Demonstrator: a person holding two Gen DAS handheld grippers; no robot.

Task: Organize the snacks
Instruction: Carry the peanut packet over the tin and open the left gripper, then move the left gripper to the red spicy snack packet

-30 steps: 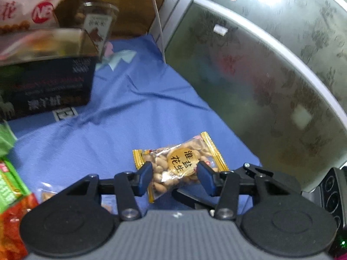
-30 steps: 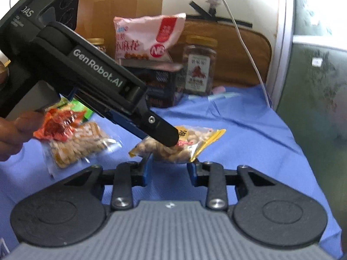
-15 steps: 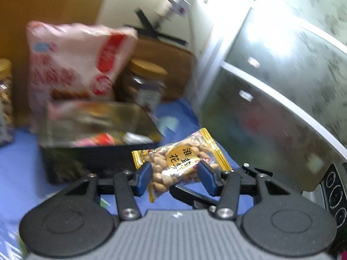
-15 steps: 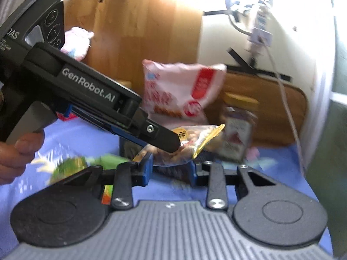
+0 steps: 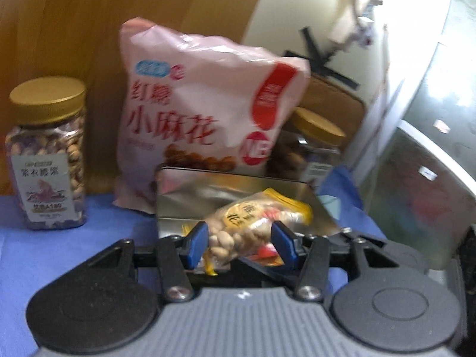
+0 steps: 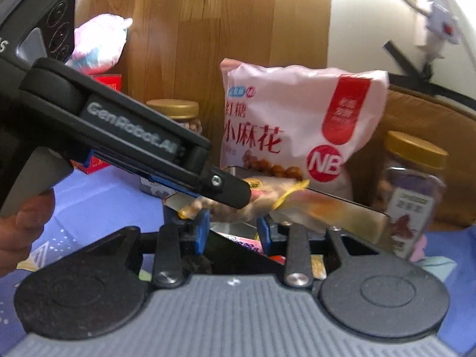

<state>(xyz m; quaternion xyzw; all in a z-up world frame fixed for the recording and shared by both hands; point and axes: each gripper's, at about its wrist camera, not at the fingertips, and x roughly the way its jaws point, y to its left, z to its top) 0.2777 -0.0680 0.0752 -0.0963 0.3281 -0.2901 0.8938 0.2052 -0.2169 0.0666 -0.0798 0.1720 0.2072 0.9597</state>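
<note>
Peanut packet (image 5: 255,223): small clear pouch with yellow crimped edges and a round yellow label, whole pale peanuts visible inside. Sealed, lying tilted, held off the surface directly above the open tin box (image 5: 232,190).

Tin box: dark outside, shiny metal inside, lid off; other wrapped snacks (image 6: 247,245) lie in it, details blurred.

Pink snack bag (image 5: 205,116): large, red print, upright just behind the tin.

Two gold-lidded nut jars (image 5: 47,154) (image 6: 412,190): upright, flanking the bag.
</note>
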